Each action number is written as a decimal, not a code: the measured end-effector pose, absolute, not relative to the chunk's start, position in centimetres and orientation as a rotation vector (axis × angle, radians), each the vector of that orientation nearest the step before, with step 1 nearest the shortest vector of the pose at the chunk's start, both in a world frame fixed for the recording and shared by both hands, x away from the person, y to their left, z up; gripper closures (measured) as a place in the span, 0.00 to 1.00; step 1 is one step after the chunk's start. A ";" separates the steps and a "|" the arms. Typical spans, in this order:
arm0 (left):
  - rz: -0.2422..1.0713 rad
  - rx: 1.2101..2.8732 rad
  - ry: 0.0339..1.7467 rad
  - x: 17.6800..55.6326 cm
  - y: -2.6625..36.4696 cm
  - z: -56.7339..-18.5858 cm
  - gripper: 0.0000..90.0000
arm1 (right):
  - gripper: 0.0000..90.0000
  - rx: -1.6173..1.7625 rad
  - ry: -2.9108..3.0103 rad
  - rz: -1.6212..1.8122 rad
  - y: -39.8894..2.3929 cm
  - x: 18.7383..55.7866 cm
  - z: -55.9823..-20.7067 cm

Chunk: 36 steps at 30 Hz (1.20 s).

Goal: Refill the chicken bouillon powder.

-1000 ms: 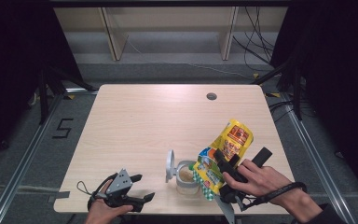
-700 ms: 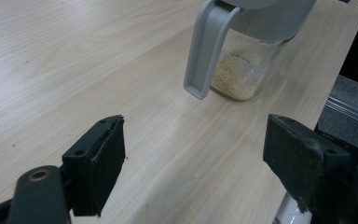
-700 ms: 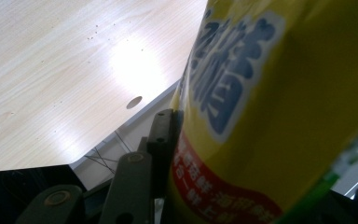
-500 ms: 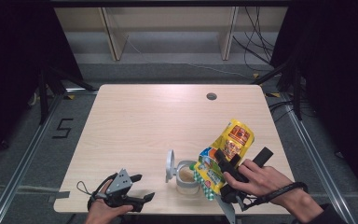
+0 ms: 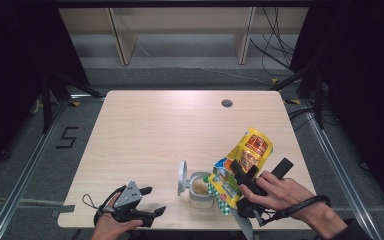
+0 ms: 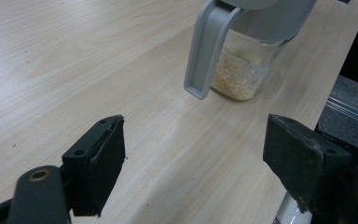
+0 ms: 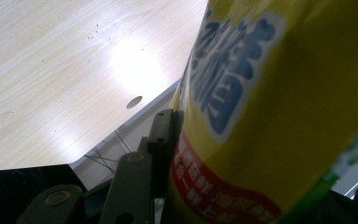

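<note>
Near the table's [image 5: 145, 125] front edge the left gripper [image 5: 147, 200] rests with jaws wide apart, gripping nothing. Right of it stands the jar [image 5: 200, 189] of grains — lid [image 5: 182, 177] flipped up. The right gripper [image 5: 245, 192] clamps the yellow bag [image 5: 240, 165], tilted over the jar's mouth.

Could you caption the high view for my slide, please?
Right hand-held gripper tilts a yellow bag over an open jar.

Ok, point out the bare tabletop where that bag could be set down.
The far half of the table, from the round hole to the left edge, lies bare. So does the strip between the left tool and the jar. It is crowded at the near right, where the right tool holds the yellow bag tilted over the jar.
</note>
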State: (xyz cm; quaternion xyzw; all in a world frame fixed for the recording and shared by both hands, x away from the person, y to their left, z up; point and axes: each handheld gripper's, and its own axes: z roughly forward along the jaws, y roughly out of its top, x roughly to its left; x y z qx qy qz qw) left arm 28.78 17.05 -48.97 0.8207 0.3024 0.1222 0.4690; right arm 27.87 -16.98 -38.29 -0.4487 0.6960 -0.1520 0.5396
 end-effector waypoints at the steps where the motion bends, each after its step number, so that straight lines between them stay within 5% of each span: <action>1: 0.299 2.013 0.741 28.8 17.1 -49.0 0.23 | 0.74 -1.063 1.665 -0.366 -17.0 27.9 -38.3; 36: 0.297 2.008 0.736 28.8 17.0 -49.0 0.23 | 0.74 -1.052 1.670 -0.360 -17.2 27.8 -38.3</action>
